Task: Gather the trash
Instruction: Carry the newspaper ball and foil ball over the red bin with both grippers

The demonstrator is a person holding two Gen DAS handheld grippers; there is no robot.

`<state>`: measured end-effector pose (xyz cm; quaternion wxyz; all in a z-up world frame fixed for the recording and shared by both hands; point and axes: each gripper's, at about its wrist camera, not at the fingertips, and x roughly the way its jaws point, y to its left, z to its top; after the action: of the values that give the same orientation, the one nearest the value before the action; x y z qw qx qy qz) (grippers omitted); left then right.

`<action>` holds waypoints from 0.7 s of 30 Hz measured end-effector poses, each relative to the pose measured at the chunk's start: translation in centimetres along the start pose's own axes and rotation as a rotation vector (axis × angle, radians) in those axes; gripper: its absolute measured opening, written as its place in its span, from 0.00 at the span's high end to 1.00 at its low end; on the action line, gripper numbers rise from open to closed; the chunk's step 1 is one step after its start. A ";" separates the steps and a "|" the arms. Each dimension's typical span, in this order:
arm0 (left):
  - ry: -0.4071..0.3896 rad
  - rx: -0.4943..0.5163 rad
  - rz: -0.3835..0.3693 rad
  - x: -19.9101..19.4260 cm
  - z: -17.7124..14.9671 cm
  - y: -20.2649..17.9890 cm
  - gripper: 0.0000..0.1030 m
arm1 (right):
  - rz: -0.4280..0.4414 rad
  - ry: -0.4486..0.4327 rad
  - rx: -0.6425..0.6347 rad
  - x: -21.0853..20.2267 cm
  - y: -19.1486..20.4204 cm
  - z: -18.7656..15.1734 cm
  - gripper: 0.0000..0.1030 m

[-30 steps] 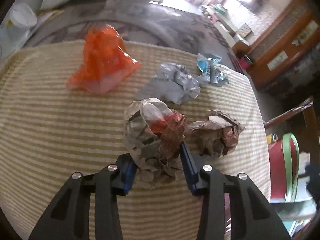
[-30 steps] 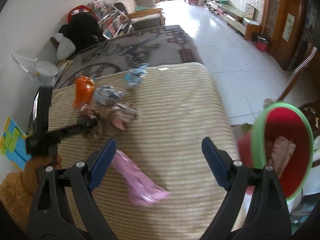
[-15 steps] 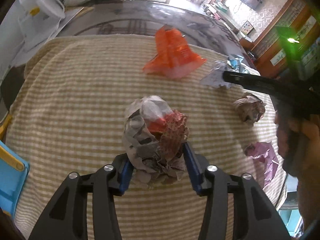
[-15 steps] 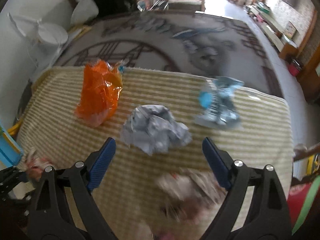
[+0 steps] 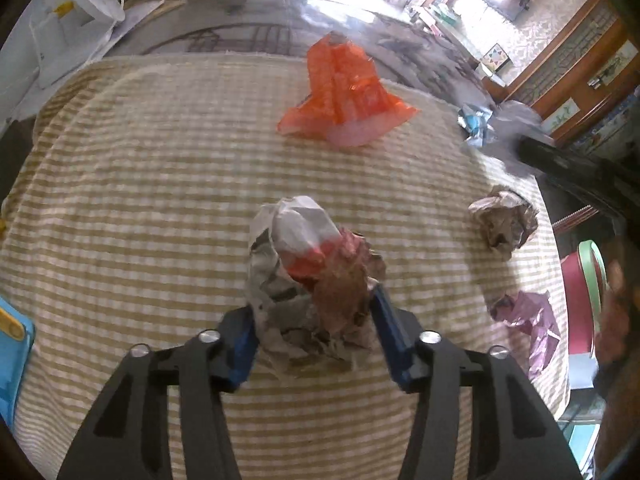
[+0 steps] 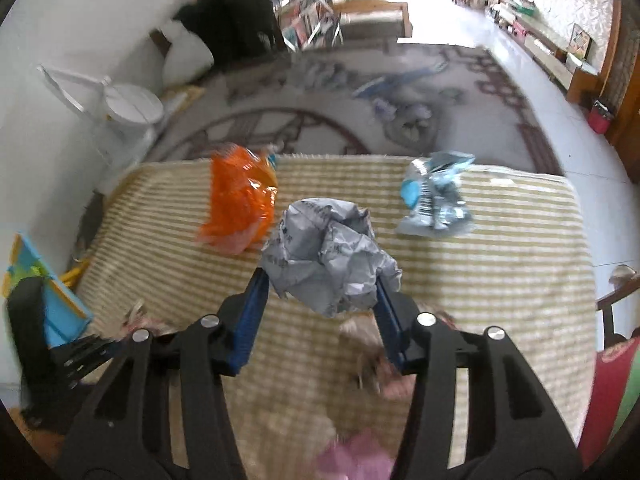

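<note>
In the left wrist view my left gripper [image 5: 314, 312] is shut on a crumpled newspaper ball [image 5: 304, 264] with red and brown patches; its jaws are closing, both pads pressed into the paper above the striped cloth [image 5: 140, 200]. In the right wrist view my right gripper [image 6: 320, 284] has a crumpled grey paper [image 6: 328, 248] between its fingers; the jaws are closing and the pads touch its sides. An orange plastic bag [image 6: 240, 204] lies just left of it, a blue and silver wrapper [image 6: 436, 200] to the right. A brown paper ball [image 5: 504, 224] and a pink wrapper [image 5: 532, 320] lie near the cloth's right edge.
A red bin with a green rim [image 5: 580, 300] stands past the right edge of the cloth. A blue box [image 6: 48, 292] sits at the left edge. White bags [image 5: 80, 8] and a patterned rug [image 6: 360, 112] lie beyond the far edge.
My right gripper swung away from the pink wrapper and the bin, came over the grey paper and closed around it. My left gripper carried the newspaper ball leftward, away from the other trash.
</note>
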<state>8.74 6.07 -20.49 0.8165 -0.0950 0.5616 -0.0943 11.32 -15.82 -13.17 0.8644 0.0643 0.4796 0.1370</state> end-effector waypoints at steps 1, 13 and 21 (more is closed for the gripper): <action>-0.007 0.003 0.002 0.0 0.0 -0.3 0.57 | -0.003 -0.012 0.005 -0.8 0.0 -0.3 0.51; -0.117 0.128 -0.014 -3.0 1.4 -8.8 0.58 | -0.062 -0.118 0.131 -9.4 -3.4 -6.2 0.51; -0.119 0.208 -0.020 -3.5 1.2 -15.5 0.58 | -0.116 -0.189 0.223 -15.0 -8.7 -9.0 0.51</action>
<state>7.86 -7.94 -12.86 0.8527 -0.0208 0.4986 -0.1545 -2.28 -28.82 -7.87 0.8995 0.1448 0.4115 0.0259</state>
